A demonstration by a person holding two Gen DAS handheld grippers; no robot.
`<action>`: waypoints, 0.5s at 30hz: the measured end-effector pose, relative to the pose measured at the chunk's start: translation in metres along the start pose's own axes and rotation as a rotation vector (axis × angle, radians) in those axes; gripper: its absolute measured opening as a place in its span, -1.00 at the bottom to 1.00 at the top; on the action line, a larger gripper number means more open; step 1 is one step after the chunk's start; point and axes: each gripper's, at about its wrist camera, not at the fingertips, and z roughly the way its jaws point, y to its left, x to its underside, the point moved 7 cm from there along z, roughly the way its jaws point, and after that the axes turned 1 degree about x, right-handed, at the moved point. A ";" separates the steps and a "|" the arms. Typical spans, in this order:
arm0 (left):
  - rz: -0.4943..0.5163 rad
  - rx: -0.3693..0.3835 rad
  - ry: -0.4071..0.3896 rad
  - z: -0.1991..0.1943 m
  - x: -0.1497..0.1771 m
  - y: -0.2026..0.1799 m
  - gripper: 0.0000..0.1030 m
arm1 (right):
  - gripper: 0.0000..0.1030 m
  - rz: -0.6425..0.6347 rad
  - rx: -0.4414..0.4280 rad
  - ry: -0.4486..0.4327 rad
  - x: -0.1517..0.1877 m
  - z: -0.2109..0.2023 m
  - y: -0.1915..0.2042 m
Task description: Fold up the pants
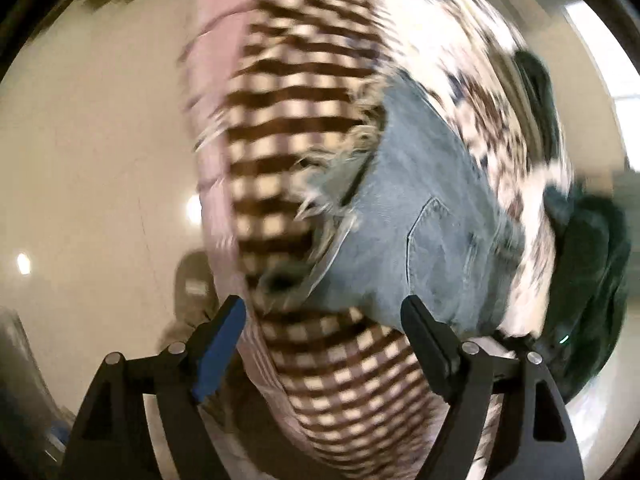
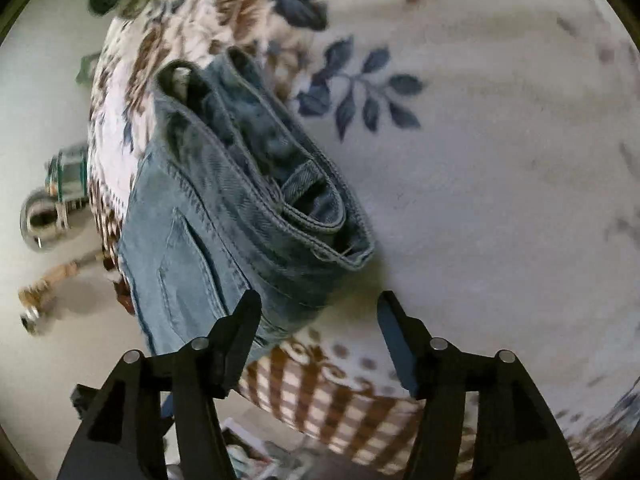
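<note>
The light blue jeans (image 2: 224, 216) lie folded in a compact bundle on a floral and brown-checked cloth (image 2: 500, 152); the waistband layers face the right wrist camera and a back pocket shows. My right gripper (image 2: 318, 308) is open and empty, just short of the bundle's near end. In the blurred left wrist view the jeans (image 1: 432, 216) show a pocket and frayed hems. My left gripper (image 1: 322, 316) is open and empty, close to the jeans' near edge over the checked cloth (image 1: 296, 92).
A dark green garment (image 1: 588, 264) lies at the right of the cloth. Beside the cloth on the pale floor are a shiny metal object (image 2: 40, 216) and a small brush-like item (image 2: 44, 288). Pale floor (image 1: 100, 160) lies to the left.
</note>
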 end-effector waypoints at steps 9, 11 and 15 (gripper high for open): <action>-0.350 0.325 0.035 0.065 0.020 -0.015 0.53 | 0.48 -0.136 -0.010 0.037 -0.008 0.041 0.027; -0.391 0.348 0.030 0.083 0.010 -0.024 0.49 | 0.48 -0.114 -0.037 0.033 -0.009 0.042 0.026; -0.445 0.327 0.008 0.101 -0.004 -0.027 0.49 | 0.48 -0.097 -0.073 0.020 -0.013 0.043 0.023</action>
